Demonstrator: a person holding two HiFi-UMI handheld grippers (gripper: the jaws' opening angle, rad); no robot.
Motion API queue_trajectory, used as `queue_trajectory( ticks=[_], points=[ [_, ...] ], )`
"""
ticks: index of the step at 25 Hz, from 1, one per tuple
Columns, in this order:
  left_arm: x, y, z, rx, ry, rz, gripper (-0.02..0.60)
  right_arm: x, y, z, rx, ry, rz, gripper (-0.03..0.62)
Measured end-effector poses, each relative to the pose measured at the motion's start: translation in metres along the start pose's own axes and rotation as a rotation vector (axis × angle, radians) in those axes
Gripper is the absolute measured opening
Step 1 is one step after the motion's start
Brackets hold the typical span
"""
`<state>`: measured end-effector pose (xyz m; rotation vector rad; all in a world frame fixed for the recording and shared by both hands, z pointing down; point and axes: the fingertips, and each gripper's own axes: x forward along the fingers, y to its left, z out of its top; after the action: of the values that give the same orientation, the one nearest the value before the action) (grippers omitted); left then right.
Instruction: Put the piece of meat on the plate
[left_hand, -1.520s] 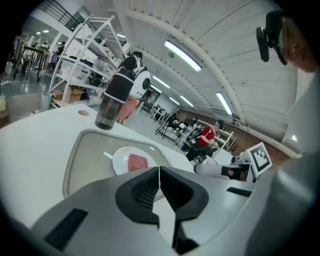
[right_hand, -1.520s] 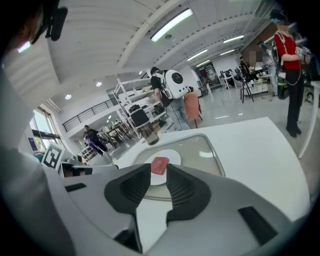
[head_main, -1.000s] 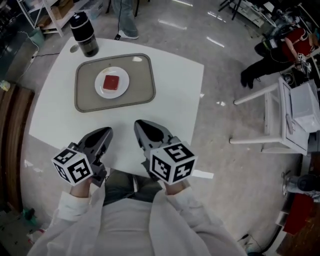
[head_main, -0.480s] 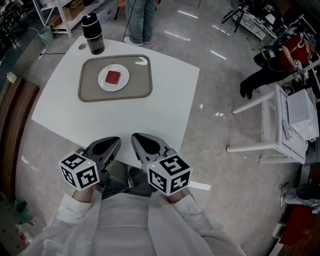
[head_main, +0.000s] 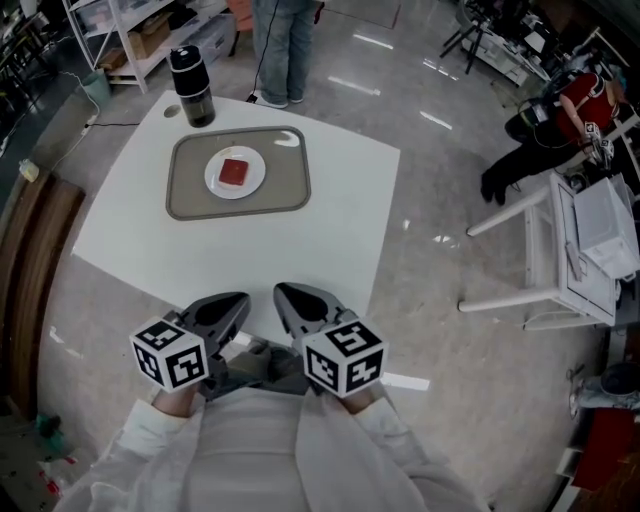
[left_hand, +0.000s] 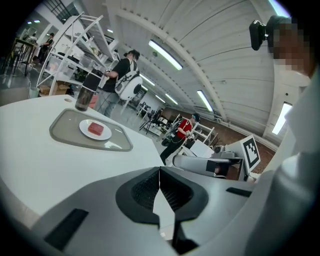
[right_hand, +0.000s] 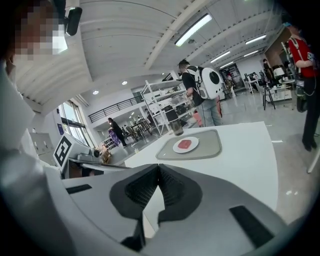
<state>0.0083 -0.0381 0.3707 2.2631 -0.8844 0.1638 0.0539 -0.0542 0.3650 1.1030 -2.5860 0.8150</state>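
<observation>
Head view: white table (head_main: 320, 230) with a grey tray (head_main: 190, 200) toward its far side. A white plate (head_main: 213, 180) sits in the tray, and the piece of meat (head_main: 235, 171), a red square slab, lies flat in the middle of the plate. A dark flask (head_main: 192, 85) stands upright on the table just beyond the tray's far left corner, apart from it. Both hand-held tools are drawn in close to the person's body at the near table edge, well away from the tray. The left gripper (head_main: 238, 300) and right gripper (head_main: 284, 293) sit side by side, tips angled toward each other, each with a marker cube at the rear. A bystander's legs (head_main: 280, 45) show past the far edge.

Left gripper view: the left gripper (left_hand: 159, 174) has its jaws pressed together at the tips, with nothing between them. Beyond them is bare tabletop, then the tray (left_hand: 62, 134), plate (left_hand: 83, 126) and piece of meat (left_hand: 95, 129) far off to the upper left. The flask (left_hand: 83, 98) is behind them. The right gripper (left_hand: 200, 162) shows alongside.

Right gripper view: the right gripper (right_hand: 159, 171) also has its jaws closed tip to tip and holds nothing. The piece of meat (right_hand: 184, 144) rests on the plate (right_hand: 175, 148) in the tray (right_hand: 212, 146) across the table, well clear of the jaws. The flask (right_hand: 176, 127) stands behind the tray.
</observation>
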Motion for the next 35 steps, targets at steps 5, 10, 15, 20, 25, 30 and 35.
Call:
queue_trajectory(
  ticks=[5, 10, 15, 20, 25, 30, 35],
  points=[
    [-0.005, 0.004, 0.003, 0.019, 0.018, 0.001, 0.011, 0.002, 0.011, -0.001, -0.001, 0.008, 0.002, 0.015],
    [-0.006, 0.004, 0.003, 0.048, 0.05, -0.016, 0.01, 0.001, 0.013, 0.006, -0.005, -0.01, -0.015, 0.015],
    [-0.01, 0.007, 0.004, 0.06, 0.045, -0.002, 0.011, 0.001, 0.017, 0.004, 0.029, -0.019, -0.012, 0.015],
    [-0.013, 0.006, 0.0, 0.059, 0.048, -0.01, 0.01, 0.004, 0.018, 0.001, 0.068, -0.025, -0.007, 0.015],
    [-0.018, 0.008, 0.003, 0.066, 0.035, -0.006, 0.011, 0.007, 0.024, 0.0, 0.052, -0.017, -0.004, 0.015],
    [-0.021, 0.007, 0.003, 0.06, 0.034, -0.013, 0.01, 0.006, 0.028, 0.001, 0.03, -0.015, -0.011, 0.015],
    [-0.023, 0.003, -0.002, 0.056, 0.041, -0.026, 0.009, 0.002, 0.032, -0.002, 0.021, -0.005, -0.011, 0.015]
  ],
)
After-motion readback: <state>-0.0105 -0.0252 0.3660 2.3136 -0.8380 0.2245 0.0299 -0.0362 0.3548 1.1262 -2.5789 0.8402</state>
